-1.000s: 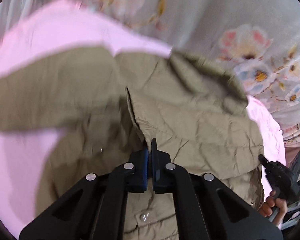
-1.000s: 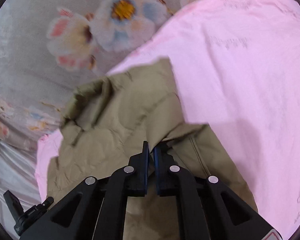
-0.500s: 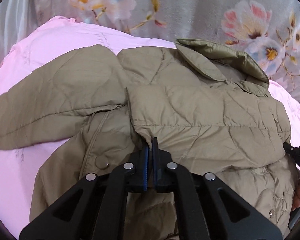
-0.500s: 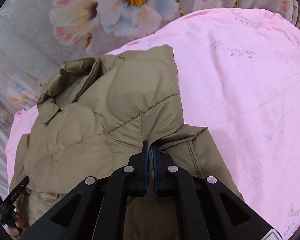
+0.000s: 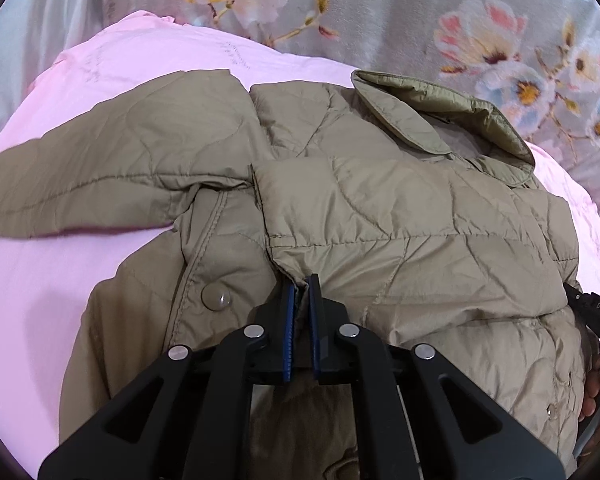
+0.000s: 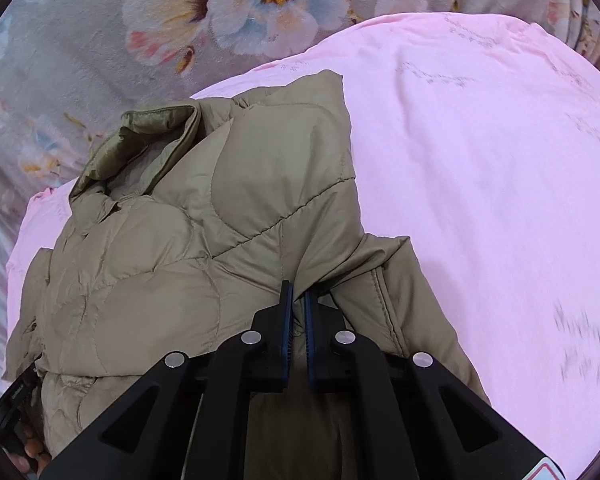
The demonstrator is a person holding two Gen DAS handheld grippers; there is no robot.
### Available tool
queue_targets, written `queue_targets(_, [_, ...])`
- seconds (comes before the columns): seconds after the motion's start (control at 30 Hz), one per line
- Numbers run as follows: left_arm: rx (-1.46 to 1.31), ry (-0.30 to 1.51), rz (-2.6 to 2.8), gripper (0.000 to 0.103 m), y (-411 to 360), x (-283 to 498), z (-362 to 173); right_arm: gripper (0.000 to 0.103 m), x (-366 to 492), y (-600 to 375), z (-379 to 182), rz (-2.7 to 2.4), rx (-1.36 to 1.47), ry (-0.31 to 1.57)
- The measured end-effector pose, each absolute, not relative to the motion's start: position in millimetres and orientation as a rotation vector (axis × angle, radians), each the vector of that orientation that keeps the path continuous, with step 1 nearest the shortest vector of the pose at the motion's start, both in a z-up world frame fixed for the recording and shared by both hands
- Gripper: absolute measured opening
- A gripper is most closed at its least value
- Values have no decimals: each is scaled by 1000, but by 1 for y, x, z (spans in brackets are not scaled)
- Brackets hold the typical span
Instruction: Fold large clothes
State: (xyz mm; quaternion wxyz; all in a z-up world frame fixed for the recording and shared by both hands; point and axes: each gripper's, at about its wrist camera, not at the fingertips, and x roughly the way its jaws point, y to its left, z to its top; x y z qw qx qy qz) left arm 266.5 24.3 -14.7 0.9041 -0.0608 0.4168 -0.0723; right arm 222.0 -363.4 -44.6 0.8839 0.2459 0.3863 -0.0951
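Note:
An olive quilted jacket (image 5: 400, 216) lies on a pink sheet (image 5: 40, 280), collar (image 5: 440, 120) at the far side. One sleeve is folded across its front; the other sleeve (image 5: 100, 176) stretches out to the left. My left gripper (image 5: 300, 284) is shut on the cuff edge of the folded sleeve. In the right wrist view the jacket (image 6: 180, 260) fills the left half, and my right gripper (image 6: 296, 292) is shut on a fold of it at the shoulder side. The right gripper also shows at the left wrist view's right edge (image 5: 596, 320).
A grey floral blanket (image 5: 420, 12) lies beyond the pink sheet, also in the right wrist view (image 6: 100, 40). The pink sheet (image 6: 480, 200) spreads wide to the right of the jacket. A snap button (image 5: 216, 296) sits on the jacket front.
Both grippers have come down with the jacket, laying the sleeve flat across the front. The jacket has settled on the sheet and the views have steadied.

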Motion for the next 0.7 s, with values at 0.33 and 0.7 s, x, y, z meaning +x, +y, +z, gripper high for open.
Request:
queue_targets(0.33, [-63,866,-111,14,36,209,6,16,157,-340,-25,-230,540,827])
queue_targets(0.7, [14,772,-154,55,-8,222,57,28,172,-266,22,-120,347,773])
